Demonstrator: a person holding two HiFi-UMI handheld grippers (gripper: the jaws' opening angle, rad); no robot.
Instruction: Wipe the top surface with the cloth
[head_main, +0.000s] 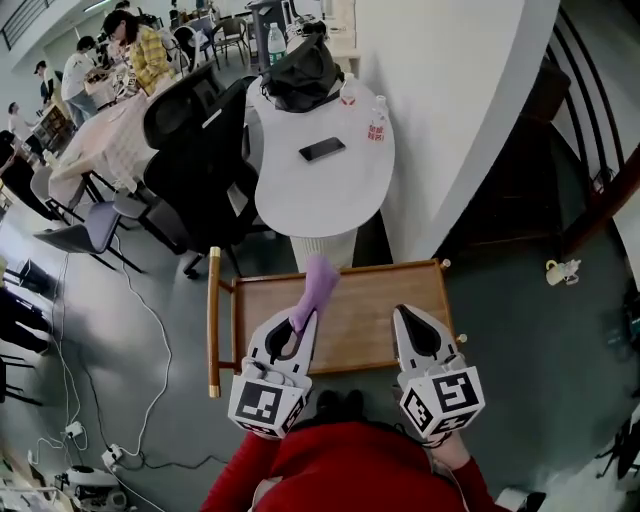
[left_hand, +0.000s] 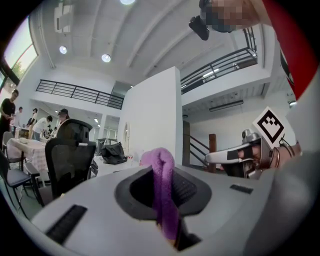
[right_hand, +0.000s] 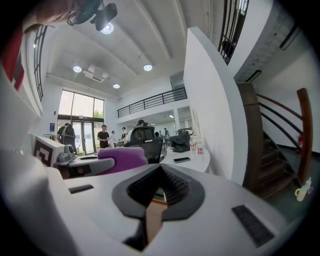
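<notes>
A small wooden trolley top (head_main: 375, 305) lies just in front of me. My left gripper (head_main: 304, 318) hangs over its left-middle part, shut on a purple cloth (head_main: 319, 284) that sticks out forward past the fingertips. In the left gripper view the cloth (left_hand: 163, 182) runs as a folded strip between the jaws. My right gripper (head_main: 404, 312) is over the right part of the top, shut with nothing in it. In the right gripper view (right_hand: 159, 192) only a sliver of wood shows between its jaws, and the cloth (right_hand: 122, 159) appears at the left.
Beyond the trolley stands a white rounded table (head_main: 300, 190) with a phone (head_main: 322, 149), bottles (head_main: 377, 122) and a black bag (head_main: 303, 72). Black office chairs (head_main: 200, 150) are at the left, a white wall (head_main: 450, 120) and stairs at the right. Cables (head_main: 150, 400) lie on the floor.
</notes>
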